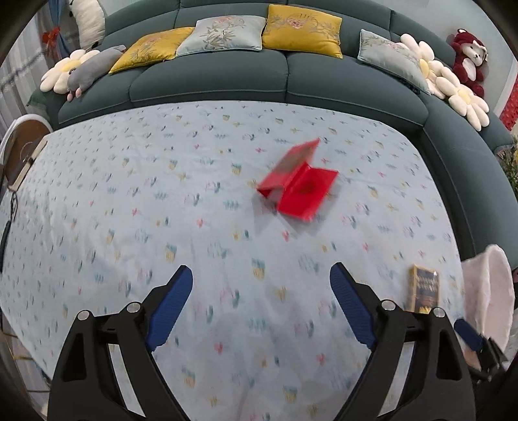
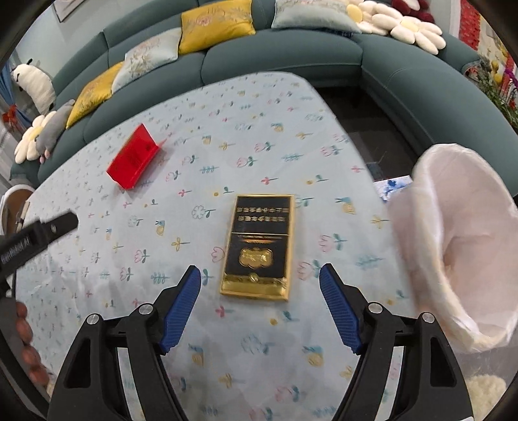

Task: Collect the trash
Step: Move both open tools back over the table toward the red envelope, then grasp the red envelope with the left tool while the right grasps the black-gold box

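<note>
the tablecloth is pale blue, sprinkled with small flowers and leaves in pink, yellow and teal, and on it lie a bright red box and a black box with gold edges and gold lettering. the sofa is dark teal, with mustard-yellow cushions and pale grey-blue cushions, both embroidered with flowers. the bag is translucent white with a pinkish cast, and both grippers are black with blue ribbed pads.
</note>
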Demonstrator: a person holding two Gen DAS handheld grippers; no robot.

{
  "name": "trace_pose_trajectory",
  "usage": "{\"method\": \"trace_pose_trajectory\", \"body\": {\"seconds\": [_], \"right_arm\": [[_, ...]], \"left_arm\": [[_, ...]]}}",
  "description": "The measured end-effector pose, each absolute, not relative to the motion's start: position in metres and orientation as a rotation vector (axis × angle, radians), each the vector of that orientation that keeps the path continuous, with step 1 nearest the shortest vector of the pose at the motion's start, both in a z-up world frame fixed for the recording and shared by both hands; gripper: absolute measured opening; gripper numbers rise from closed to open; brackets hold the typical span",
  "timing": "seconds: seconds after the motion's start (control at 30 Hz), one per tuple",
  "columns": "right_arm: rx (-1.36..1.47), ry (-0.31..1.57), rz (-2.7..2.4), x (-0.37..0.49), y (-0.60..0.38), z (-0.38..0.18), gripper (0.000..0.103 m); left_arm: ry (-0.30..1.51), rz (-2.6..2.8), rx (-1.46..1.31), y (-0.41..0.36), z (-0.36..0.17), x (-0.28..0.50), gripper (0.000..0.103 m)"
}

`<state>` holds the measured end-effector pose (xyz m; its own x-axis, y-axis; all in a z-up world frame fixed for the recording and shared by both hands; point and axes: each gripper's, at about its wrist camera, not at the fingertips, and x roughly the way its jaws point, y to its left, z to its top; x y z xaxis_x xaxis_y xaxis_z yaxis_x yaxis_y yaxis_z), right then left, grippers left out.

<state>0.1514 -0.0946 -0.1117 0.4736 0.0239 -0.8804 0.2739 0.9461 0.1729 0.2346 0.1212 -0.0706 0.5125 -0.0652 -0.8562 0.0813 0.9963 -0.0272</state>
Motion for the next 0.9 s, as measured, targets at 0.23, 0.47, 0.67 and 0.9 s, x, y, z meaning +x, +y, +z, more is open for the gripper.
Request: {"method": "trace_pose_trajectory", "body": {"seconds": [0.23,0.47,0.67,0.9], "right_arm": [[0.281,1.088,-0.169,0.177,-0.089,-0.129,0.072],[0.289,1.094,-0.183,0.183,-0.095,-0.141,0.072],[0.267,1.085,-0.190,0.187,-0.094,-0.142,0.071],[0.253,1.080,-0.179,0.188,-0.093,-0.141,0.057]], "left_arm": [[1.019,-0.088,0.058,0.110,-0.083,0.286,0.084],[1.041,-0.095,0.139,0.094,-0.109,0.326,0.082],[1.086,-0.119,0.131,0.087,-0.123,0.341,0.057],[1.113,-0.167,0.148,0.082,-0.127,0.328,0.008]]}}
